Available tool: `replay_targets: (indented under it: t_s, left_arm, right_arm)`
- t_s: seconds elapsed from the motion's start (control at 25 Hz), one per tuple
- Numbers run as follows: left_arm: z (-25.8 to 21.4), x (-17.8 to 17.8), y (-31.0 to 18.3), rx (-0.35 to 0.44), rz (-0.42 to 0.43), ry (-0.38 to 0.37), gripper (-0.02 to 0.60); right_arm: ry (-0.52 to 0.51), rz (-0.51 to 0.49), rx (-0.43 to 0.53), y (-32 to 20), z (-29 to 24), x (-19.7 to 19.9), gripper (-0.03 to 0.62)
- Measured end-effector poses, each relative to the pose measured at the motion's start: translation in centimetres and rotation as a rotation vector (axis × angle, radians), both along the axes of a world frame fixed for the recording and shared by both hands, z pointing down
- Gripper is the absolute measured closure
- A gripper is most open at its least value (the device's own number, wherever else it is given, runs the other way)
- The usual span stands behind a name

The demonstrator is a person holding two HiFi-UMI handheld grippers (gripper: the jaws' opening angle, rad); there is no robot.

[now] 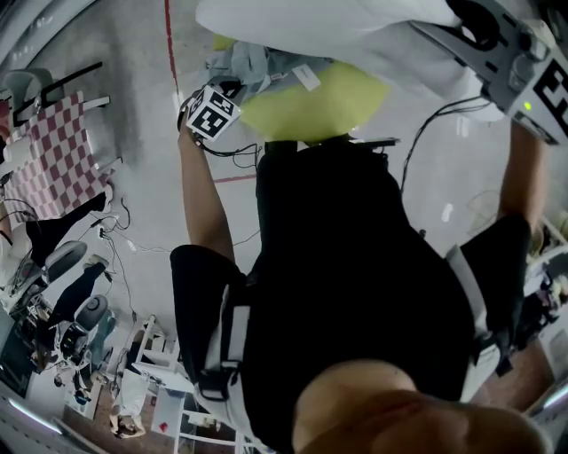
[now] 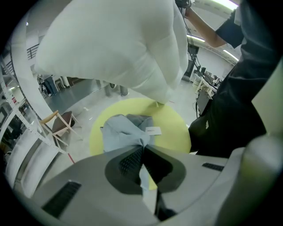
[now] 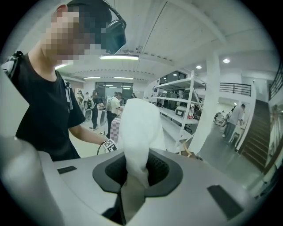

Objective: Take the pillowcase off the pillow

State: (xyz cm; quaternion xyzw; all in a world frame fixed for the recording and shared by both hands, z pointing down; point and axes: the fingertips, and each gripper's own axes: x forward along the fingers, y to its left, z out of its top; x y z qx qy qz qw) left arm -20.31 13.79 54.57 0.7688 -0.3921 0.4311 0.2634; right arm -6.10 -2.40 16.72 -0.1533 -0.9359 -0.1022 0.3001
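Note:
A light blue-grey pillowcase (image 2: 126, 130) lies bunched on a round yellow table (image 2: 172, 128). My left gripper (image 2: 142, 149) is shut on a fold of it. In the head view this gripper (image 1: 226, 89) sits at the table's (image 1: 311, 106) left edge, beside the pillowcase (image 1: 241, 64). The bare white pillow (image 2: 115, 48) hangs above the table, separate from the pillowcase. My right gripper (image 3: 135, 170) is shut on a corner of the pillow (image 3: 139, 128) and holds it high. In the head view it (image 1: 461, 27) is at the top right, under the pillow (image 1: 337, 27).
A red-and-white checkered cloth (image 1: 53, 151) stands at the left, with cables and chairs below it. A red tape line (image 1: 169, 44) runs across the floor. A wooden chair (image 2: 59, 123) stands beyond the table. Shelves (image 3: 177, 110) and several people fill the background.

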Motion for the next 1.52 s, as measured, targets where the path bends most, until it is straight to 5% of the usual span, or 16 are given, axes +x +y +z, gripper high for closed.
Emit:
replay_targets:
  t_s: [0.28, 0.68, 0.96, 1.16, 1.36, 1.52]
  left_arm:
    - [0.7, 1.3, -0.5, 0.081, -0.007, -0.143, 0.578]
    - [-5.3, -0.3, 0.8, 0.158, -0.061, -0.141, 0.562]
    - [-13.4, -1.3, 2.2, 0.172, -0.015, -0.097, 0.581]
    - [-19.7, -2.6, 1.1, 0.246, -0.018, -0.099, 0.581]
    - [-24.0, -5.0, -0.7, 0.333, -0.120, -0.143, 0.583]
    - [-25.3, -4.6, -1.8, 0.360, -0.087, -0.128, 0.583]
  right_arm:
    - [0.012, 0.030, 0.025, 1.3, 1.1, -0.4, 0.521]
    - [0.098, -0.050, 0.044, 3.2, 7.1, -8.1, 0.514]
    - [0.221, -0.110, 0.072, 5.0, 8.4, -11.8, 0.511]
    - [0.288, -0.073, 0.065, 4.6, 12.7, -13.7, 0.507]
    - [0.336, -0.113, 0.067, 6.4, 15.9, -16.1, 0.503]
    - [0.358, -0.143, 0.083, 8.2, 18.3, -17.8, 0.500]
